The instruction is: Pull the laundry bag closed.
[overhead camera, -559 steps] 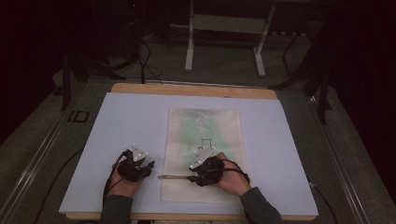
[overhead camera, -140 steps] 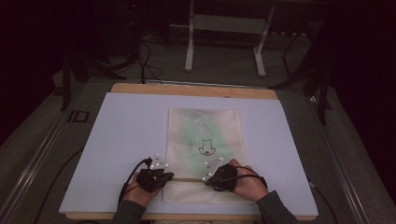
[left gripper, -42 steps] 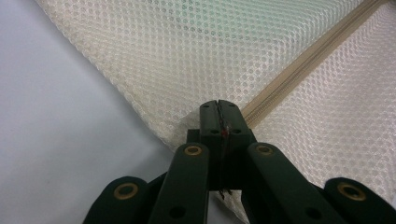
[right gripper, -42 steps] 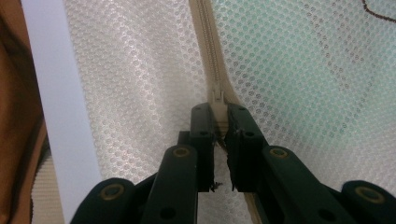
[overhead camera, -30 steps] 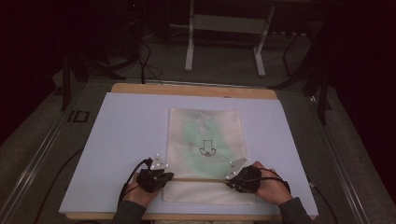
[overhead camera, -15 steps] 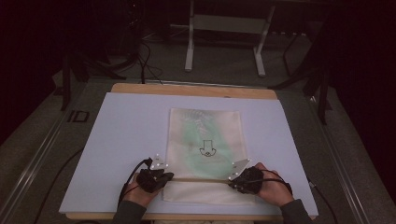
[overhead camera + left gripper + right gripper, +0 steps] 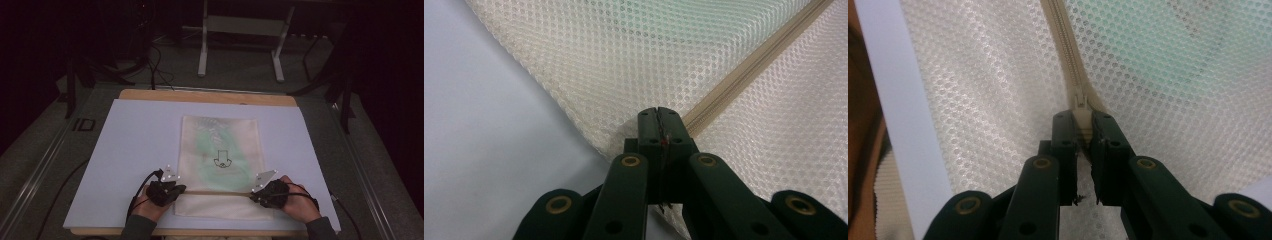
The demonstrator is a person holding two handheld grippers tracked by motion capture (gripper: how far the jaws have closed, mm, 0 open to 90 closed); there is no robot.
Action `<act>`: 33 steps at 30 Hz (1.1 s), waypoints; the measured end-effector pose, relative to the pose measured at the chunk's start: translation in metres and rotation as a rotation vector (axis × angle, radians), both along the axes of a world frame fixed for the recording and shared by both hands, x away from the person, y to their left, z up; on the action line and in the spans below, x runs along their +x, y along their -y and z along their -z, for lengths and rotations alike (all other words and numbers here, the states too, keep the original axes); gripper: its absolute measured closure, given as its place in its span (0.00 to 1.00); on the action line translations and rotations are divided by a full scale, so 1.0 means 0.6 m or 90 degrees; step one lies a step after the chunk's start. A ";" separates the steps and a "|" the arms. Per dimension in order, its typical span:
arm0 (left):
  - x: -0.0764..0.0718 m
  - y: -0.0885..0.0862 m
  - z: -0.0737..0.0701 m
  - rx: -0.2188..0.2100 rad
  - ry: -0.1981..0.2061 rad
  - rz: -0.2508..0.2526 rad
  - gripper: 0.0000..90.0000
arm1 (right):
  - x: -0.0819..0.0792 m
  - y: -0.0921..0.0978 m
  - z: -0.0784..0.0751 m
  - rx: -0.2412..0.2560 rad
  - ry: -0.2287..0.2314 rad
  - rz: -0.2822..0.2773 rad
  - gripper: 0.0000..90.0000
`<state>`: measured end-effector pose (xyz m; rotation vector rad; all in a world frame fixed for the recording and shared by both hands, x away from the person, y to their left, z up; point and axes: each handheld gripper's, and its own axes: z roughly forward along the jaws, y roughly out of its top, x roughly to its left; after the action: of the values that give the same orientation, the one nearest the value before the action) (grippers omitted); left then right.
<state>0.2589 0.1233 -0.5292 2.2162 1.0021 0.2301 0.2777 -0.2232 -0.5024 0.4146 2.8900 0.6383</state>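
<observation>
A cream mesh bag [image 7: 220,150] with something green inside lies flat on the white board [image 7: 140,135]. A beige zipper [image 7: 215,192] runs across its near end. My left gripper [image 7: 181,189] is shut on the bag's left edge [image 7: 624,132], right at the zipper's end [image 7: 724,90]. My right gripper [image 7: 254,195] is at the bag's right side. In the right gripper view its jaws are shut on the zipper pull [image 7: 1082,117], with the zipper track [image 7: 1063,35] running away ahead of it.
The white board lies on a wooden table [image 7: 205,96]. A metal stand [image 7: 240,35] rises from the dark floor behind the table. A cable [image 7: 145,182] trails from the left gripper over the board.
My right gripper has slid rightward along the zipper to the bag's right edge. The left gripper has stayed put at the left edge.
</observation>
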 end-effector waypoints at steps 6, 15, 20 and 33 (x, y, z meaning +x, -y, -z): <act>0.000 0.000 0.000 0.000 0.000 0.000 0.99 | 0.000 0.007 0.000 -0.004 0.002 0.009 0.91; 0.000 0.000 0.000 -0.001 0.000 0.001 0.99 | 0.001 0.027 -0.004 0.007 -0.005 0.020 0.91; 0.000 -0.001 0.000 -0.001 0.000 0.001 0.99 | 0.000 0.037 0.001 -0.006 -0.010 0.029 0.91; 0.000 0.000 0.000 0.000 0.000 0.001 0.99 | -0.006 0.080 -0.006 0.025 -0.012 0.060 0.91</act>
<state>0.2589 0.1235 -0.5293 2.2163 1.0010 0.2294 0.2739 -0.2711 -0.4988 0.5604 2.8596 0.6807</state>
